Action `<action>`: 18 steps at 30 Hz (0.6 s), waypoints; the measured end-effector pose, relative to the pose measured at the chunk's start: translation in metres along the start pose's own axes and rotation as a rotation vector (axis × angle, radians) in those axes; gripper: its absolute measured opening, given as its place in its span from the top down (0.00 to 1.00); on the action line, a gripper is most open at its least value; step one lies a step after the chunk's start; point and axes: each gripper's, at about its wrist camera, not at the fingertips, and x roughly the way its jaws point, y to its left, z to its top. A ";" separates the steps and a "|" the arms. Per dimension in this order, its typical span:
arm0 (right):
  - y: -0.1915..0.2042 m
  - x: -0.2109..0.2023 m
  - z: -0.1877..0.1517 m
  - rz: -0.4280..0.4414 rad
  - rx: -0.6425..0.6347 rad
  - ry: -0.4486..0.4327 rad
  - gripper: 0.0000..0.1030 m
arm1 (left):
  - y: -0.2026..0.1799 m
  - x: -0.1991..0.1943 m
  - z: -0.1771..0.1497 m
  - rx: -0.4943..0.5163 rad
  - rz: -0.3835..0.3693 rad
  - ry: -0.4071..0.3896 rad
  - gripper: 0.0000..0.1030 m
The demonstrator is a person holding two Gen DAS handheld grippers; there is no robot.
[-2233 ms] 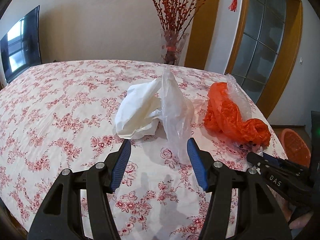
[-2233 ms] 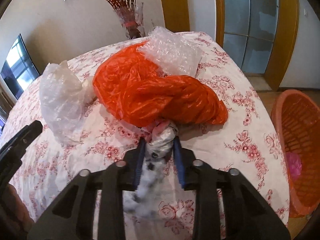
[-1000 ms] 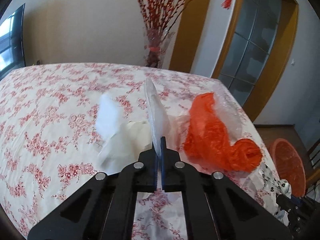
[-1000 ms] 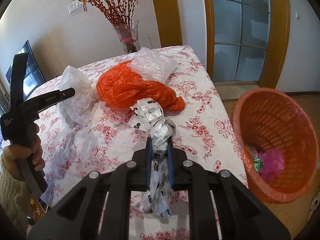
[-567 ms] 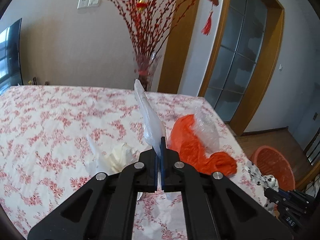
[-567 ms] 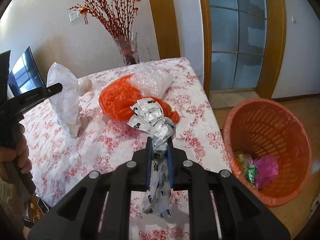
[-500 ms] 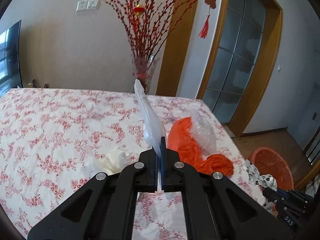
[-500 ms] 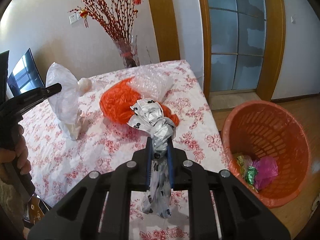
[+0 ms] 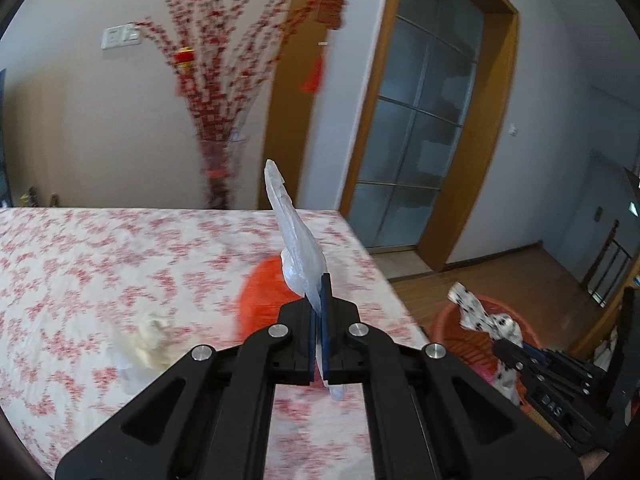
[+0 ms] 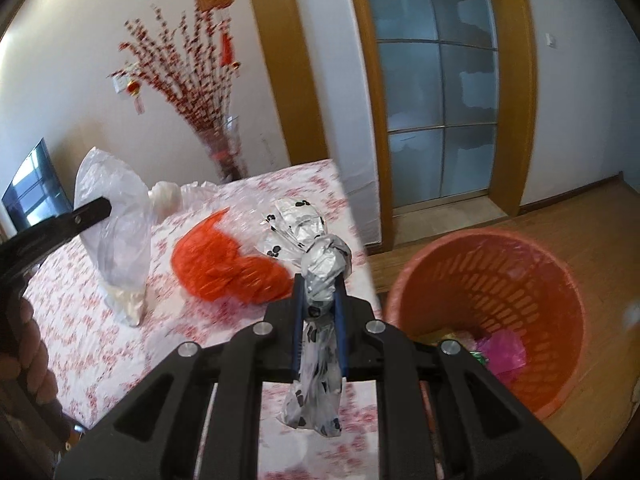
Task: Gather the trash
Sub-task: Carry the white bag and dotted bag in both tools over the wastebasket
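My left gripper (image 9: 319, 300) is shut on a clear plastic bag (image 9: 298, 248), lifted above the table; the bag hangs from it in the right wrist view (image 10: 116, 220). My right gripper (image 10: 319, 292) is shut on a knotted white bag with black spots (image 10: 316, 276), held near the table's right edge, next to the orange basket (image 10: 520, 276). The spotted bag also shows over the basket in the left wrist view (image 9: 486, 320). An orange plastic bag (image 10: 224, 264) and a cream crumpled wad (image 9: 150, 338) lie on the floral tablecloth (image 9: 80, 264).
The orange basket (image 9: 448, 324) stands on the wooden floor right of the table and holds pink and green scraps (image 10: 502, 350). A vase of red branches (image 10: 228, 152) stands at the table's far edge. A glass door (image 10: 436, 92) is behind.
Both grippers have swung right toward the basket with their bags. The clear bag has lifted clear of the cream wad, which stays on the table. The views are blurred by motion.
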 end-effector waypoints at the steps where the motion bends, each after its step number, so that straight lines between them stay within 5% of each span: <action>1: -0.007 -0.002 0.002 -0.011 0.010 -0.006 0.86 | -0.006 0.001 -0.001 0.005 -0.014 0.001 0.99; 18: -0.105 -0.023 0.004 -0.158 0.140 -0.061 0.86 | -0.135 0.048 -0.025 0.090 -0.266 0.094 0.99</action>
